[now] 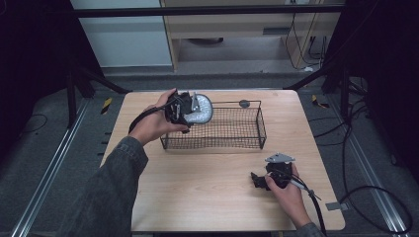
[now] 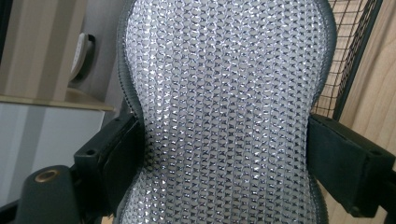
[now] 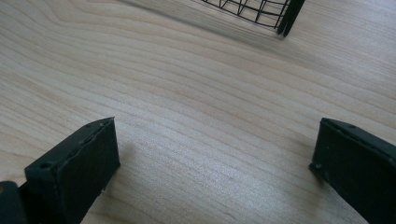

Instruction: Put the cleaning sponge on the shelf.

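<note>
Light wooden table (image 1: 207, 197), black wire basket (image 1: 232, 140) standing on its far half

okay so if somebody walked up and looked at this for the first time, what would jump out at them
First, the glittery silver pad, clamped at its narrow waist by the left gripper and held over the left end of the black wire basket at the far side of the wooden table. Then the right gripper, resting low at the table's near right with its jaws spread and nothing between them.
</note>
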`<move>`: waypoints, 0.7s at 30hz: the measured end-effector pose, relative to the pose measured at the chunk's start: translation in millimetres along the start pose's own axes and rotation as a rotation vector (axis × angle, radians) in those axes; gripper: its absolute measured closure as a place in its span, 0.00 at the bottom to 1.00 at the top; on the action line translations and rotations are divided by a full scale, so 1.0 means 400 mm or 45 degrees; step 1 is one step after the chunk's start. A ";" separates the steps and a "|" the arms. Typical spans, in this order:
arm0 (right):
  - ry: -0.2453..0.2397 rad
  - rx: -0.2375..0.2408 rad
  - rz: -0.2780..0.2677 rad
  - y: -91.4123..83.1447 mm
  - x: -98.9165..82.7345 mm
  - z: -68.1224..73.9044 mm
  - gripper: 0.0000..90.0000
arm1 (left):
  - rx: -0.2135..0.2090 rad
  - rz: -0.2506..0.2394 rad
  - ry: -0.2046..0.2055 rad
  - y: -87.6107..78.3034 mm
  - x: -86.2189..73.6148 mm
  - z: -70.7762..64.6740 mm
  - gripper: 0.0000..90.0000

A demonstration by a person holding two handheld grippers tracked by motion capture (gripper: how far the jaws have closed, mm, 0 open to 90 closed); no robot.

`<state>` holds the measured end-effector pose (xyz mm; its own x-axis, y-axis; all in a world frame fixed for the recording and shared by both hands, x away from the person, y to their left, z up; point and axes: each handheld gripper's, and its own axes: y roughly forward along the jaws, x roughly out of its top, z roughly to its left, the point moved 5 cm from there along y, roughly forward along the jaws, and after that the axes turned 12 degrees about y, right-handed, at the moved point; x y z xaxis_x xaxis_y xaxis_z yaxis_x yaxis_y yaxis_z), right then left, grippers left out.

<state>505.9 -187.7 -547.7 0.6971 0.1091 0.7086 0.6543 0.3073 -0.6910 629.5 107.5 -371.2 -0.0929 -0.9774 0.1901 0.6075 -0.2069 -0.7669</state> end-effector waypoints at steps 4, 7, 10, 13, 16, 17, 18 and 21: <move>0.001 -0.001 0.000 0.000 0.000 0.000 0.01 | -0.012 0.003 -0.008 0.009 -0.003 -0.004 0.15; 0.000 -0.001 0.000 0.000 0.000 0.000 0.01 | -0.025 0.012 -0.008 0.019 -0.009 -0.004 0.15; 0.001 -0.001 -0.001 0.000 0.000 0.000 0.01 | -0.035 0.006 -0.028 0.027 -0.016 -0.004 0.15; 0.001 -0.001 0.000 0.000 0.000 0.000 0.01 | -0.042 0.003 -0.037 0.035 -0.022 -0.006 0.16; -0.001 -0.002 0.002 -0.001 0.000 0.000 0.01 | -0.046 -0.003 -0.040 0.043 -0.024 -0.009 0.15; 0.000 -0.003 0.001 -0.001 0.000 0.000 0.01 | -0.044 -0.004 -0.041 0.045 -0.025 -0.008 0.15; 0.000 -0.004 0.001 -0.001 0.000 0.000 0.01 | -0.045 -0.006 -0.047 0.048 -0.025 -0.008 0.15; 0.000 -0.004 0.002 -0.001 0.000 0.000 0.01 | -0.042 -0.005 -0.044 0.054 -0.026 -0.008 0.15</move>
<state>505.7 -187.7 -547.5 0.6981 0.1093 0.7076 0.6542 0.3041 -0.6925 641.1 113.1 -391.9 -0.0678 -0.9745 0.2140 0.5806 -0.2130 -0.7858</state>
